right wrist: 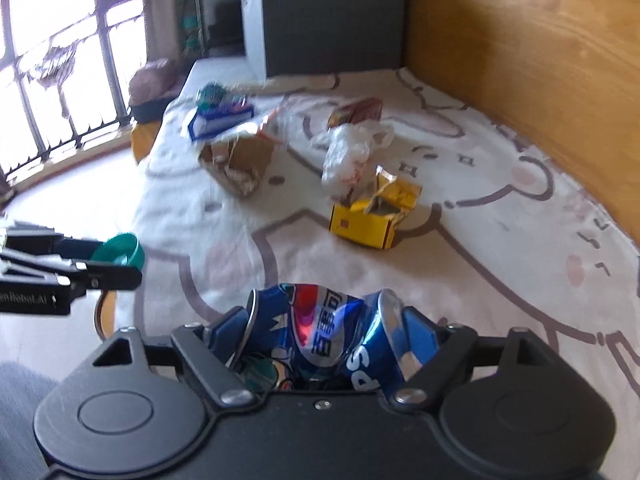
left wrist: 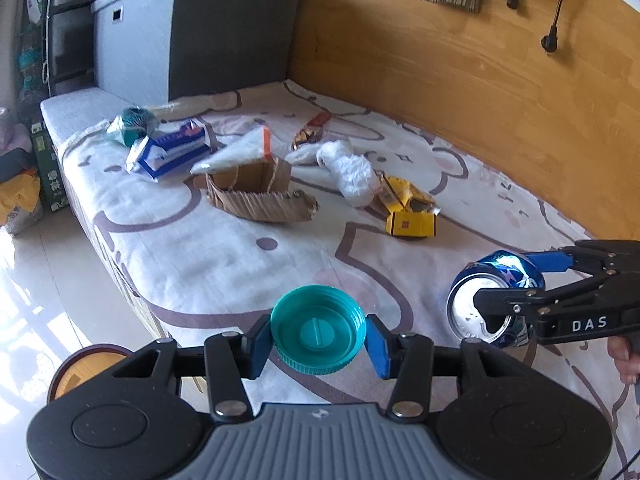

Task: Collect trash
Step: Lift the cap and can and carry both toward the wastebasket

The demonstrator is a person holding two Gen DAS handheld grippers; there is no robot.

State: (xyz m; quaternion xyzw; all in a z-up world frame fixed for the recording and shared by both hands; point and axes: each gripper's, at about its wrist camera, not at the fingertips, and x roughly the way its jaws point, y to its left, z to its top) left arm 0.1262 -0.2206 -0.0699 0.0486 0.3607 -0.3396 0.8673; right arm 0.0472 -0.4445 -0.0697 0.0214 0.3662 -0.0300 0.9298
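Note:
My left gripper point(left wrist: 318, 332) is shut on a teal bottle cap point(left wrist: 318, 326) and holds it above the near edge of the bed; it also shows in the right wrist view point(right wrist: 120, 254). My right gripper point(right wrist: 326, 338) is shut on a crushed blue Pepsi can point(right wrist: 324, 332), also seen in the left wrist view point(left wrist: 494, 296) at the right. On the bed lie a yellow crumpled box point(left wrist: 408, 210), a white plastic bag point(left wrist: 350, 170), a torn cardboard box point(left wrist: 256, 192), a blue and white packet point(left wrist: 172, 150) and a teal ball in plastic point(left wrist: 132, 124).
The bed has a white sheet with a bear print point(left wrist: 224, 256). A wooden wall point(left wrist: 460, 80) runs along its far side and a grey storage box point(left wrist: 192, 36) stands at its head. A round brown bin point(left wrist: 86, 368) stands on the floor at the left.

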